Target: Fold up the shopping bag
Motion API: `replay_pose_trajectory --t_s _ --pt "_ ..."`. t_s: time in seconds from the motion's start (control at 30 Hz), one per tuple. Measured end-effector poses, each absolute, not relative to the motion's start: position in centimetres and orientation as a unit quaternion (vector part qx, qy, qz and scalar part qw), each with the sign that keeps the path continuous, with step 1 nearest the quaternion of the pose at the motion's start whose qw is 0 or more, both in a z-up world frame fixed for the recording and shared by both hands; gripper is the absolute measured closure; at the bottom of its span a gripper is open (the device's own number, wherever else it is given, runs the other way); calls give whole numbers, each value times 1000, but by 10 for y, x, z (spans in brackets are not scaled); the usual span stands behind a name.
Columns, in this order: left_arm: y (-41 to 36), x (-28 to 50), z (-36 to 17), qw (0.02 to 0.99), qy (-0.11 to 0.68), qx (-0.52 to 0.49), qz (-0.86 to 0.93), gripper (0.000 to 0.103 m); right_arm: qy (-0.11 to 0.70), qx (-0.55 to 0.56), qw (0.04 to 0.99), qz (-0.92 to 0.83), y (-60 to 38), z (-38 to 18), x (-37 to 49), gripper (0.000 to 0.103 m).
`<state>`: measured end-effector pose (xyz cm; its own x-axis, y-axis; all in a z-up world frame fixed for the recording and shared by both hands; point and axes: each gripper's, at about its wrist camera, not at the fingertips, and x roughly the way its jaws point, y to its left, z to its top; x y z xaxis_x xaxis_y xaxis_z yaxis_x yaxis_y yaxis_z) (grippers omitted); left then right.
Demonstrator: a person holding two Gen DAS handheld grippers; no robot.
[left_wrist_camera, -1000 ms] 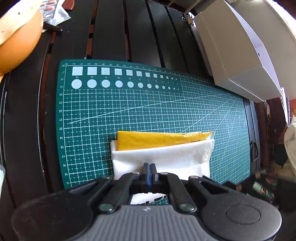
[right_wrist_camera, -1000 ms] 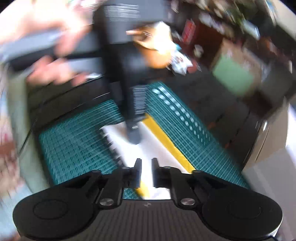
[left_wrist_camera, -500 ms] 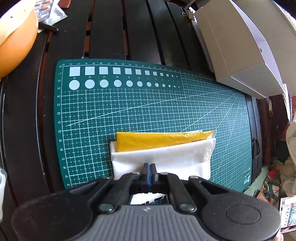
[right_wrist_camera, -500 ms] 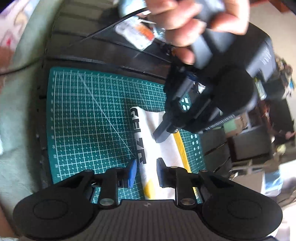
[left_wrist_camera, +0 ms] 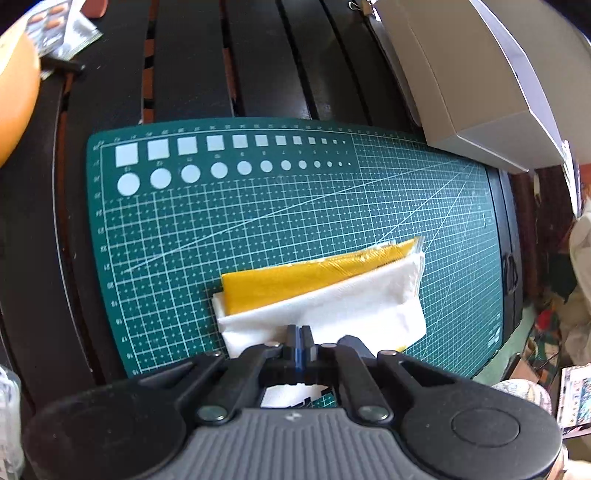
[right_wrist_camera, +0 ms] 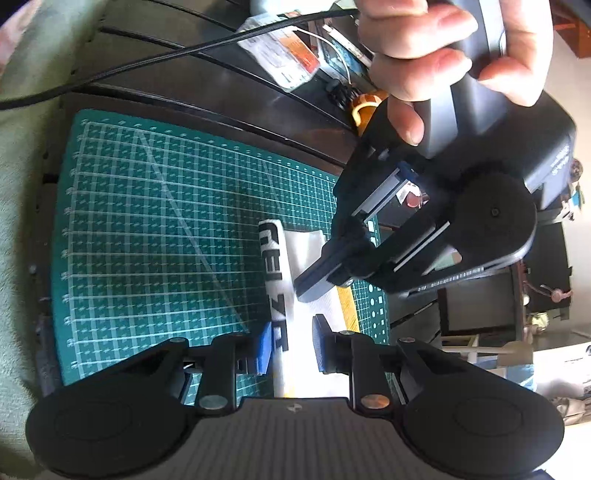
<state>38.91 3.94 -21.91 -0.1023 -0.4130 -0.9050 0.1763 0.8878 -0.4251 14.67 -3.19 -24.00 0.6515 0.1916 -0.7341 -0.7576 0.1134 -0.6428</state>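
A dark slatted worktop (left_wrist_camera: 192,59) carries a green cutting mat (left_wrist_camera: 258,221) printed with a white grid and rows of squares and circles. At the far right of the left wrist view a grey cardboard box (left_wrist_camera: 472,85) overhangs the mat's corner, and an orange rounded object (left_wrist_camera: 14,92) sits at the far left, with a blister pack (left_wrist_camera: 59,22) just beyond it. In the right wrist view a black cable (right_wrist_camera: 177,55) crosses the worktop beyond the mat, near small packets (right_wrist_camera: 284,55), and a pale green cloth (right_wrist_camera: 22,184) lies along the left side.

The folded shopping bag (left_wrist_camera: 332,299) lies on the mat's near half, white with a yellow band (left_wrist_camera: 317,273) along its far edge and black lettering (right_wrist_camera: 275,266) on the side seen from the right wrist.

The left tongs (left_wrist_camera: 300,338) are pressed together, their tips resting on the white fabric at the bag's near edge; whether fabric is caught between them cannot be told. A hand (right_wrist_camera: 450,48) grips their handle in the right wrist view, and their body blocks the bag's far part there.

The right tongs (right_wrist_camera: 291,350) are spread, 1 blue pad (right_wrist_camera: 263,349) on each side of the bag's end, straddling it without closing.
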Motion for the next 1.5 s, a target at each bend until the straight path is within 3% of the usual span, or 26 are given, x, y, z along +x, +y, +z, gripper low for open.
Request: replay_pose_trajectory --t_s 0.33,0.4,0.43,0.63,0.73,0.9,1.1,1.27,1.5 --pt "54 392 -224 654 707 -127 -238 100 334 -505 680 413 -39 -216 187 94" --pt "64 384 -219 670 686 -143 -246 91 361 -461 693 421 -45 -210 199 94" --pt "70 380 -214 680 673 -149 -248 80 368 -449 696 423 -47 -208 202 94" --pt "130 340 -164 768 552 -215 -244 65 384 -356 743 417 -66 -195 214 94" --pt "154 318 -149 796 498 -238 -250 59 390 -273 780 405 -85 -176 219 95" --pt "174 293 -144 810 437 -274 -278 56 416 -35 824 383 -142 -143 233 96" --pt "155 283 -140 801 416 -244 -354 50 406 301 774 382 -224 -142 236 96" --pt "143 288 -146 749 408 -308 -420 32 361 444 707 415 -254 -147 226 96" --pt "140 297 -159 655 385 -433 -486 27 314 567 619 442 -268 -157 220 96"
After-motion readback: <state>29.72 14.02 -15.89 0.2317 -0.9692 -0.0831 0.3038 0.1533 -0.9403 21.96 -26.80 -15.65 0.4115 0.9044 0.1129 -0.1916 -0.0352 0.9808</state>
